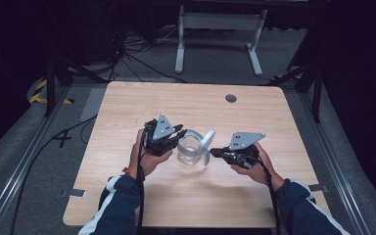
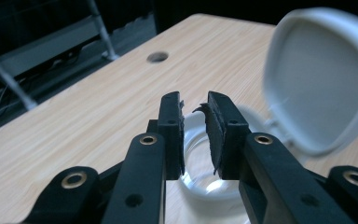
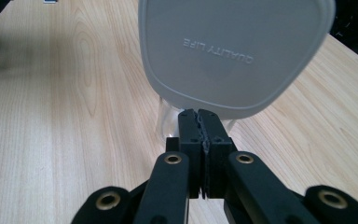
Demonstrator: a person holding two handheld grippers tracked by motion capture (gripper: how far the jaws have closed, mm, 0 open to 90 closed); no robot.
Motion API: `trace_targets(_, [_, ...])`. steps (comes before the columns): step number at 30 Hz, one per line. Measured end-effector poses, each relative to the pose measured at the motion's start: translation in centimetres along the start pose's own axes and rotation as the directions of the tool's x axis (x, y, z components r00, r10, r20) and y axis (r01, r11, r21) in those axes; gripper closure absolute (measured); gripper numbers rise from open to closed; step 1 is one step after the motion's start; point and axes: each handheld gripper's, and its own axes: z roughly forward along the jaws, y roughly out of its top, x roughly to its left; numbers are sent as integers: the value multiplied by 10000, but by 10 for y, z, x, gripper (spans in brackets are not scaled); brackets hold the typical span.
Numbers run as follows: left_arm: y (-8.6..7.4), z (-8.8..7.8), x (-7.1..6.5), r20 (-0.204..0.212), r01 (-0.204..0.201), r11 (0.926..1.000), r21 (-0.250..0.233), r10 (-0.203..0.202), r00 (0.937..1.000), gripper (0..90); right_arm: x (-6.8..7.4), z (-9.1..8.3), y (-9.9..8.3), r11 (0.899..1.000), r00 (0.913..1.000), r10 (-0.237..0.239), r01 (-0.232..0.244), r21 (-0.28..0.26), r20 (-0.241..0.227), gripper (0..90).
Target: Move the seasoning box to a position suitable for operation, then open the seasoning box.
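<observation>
Clear jar [image 1: 191,151] on table, hinged lid [image 1: 206,141] raised.

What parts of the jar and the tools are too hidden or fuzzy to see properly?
- Jar contents: high view, too small and see-through to tell.
- Jar rim: left tool view, partly hidden by the left tool jaws.
- Lid hinge: right tool view, covered by the right tool.
- What the right tool pinches: high view, too small.
- Lid's top edge: right tool view, cut off by the frame.
</observation>
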Motion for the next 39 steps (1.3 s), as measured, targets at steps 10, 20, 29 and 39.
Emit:
trace_targets(10, [-30,-22,18,-668,73,9948,1012,-5,9978,729,-3,-13,-4,10000,9999,-45,45,25,131,880])
trace_targets(20, [-71,-54,28,-1047,220,9744,2236,16,9945,684,-1,-27,-12,9995,9990,-119,107,285,428,863])
trace_targets(29, [-104,-70,30,-1371,530,9429,3288,-79,9905,643,-3,-47,-34,9937,9949,-330,225,1100,952,852])
trace_targets(39, [-130,-79,32,-1261,780,9181,3886,-309,9915,543,-10,-71,-70,9839,9883,122,-390,1746,1519,734])
